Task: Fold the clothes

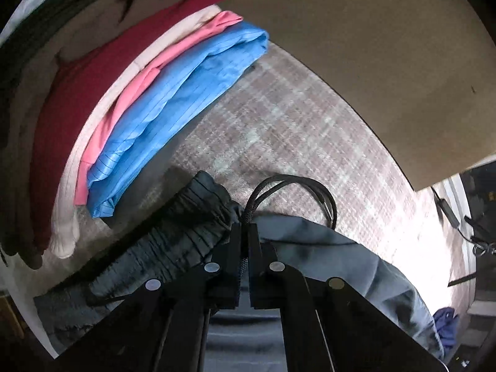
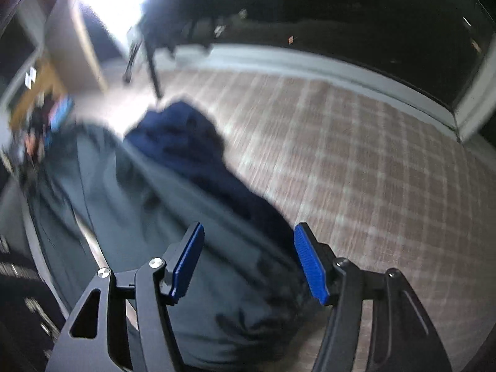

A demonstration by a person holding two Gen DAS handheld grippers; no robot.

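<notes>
Grey trousers (image 1: 325,257) with a gathered elastic waistband (image 1: 173,232) lie on a checked cloth surface (image 1: 294,130). My left gripper (image 1: 245,232) is shut on the waistband at its black drawstring (image 1: 297,186), which loops out past the fingertips. In the blurred right wrist view the same grey garment (image 2: 148,217) lies under my right gripper (image 2: 248,248), which is open with blue pads (image 2: 310,266) and holds nothing. A dark navy garment (image 2: 192,148) lies bunched beside the grey one.
A row of folded clothes lies at the left: blue (image 1: 173,105), pink (image 1: 130,105), white (image 1: 80,155), dark red (image 1: 102,71). A tan wall (image 1: 372,46) stands behind. Cables (image 1: 449,214) and a dark stand (image 2: 152,59) sit past the surface's edge.
</notes>
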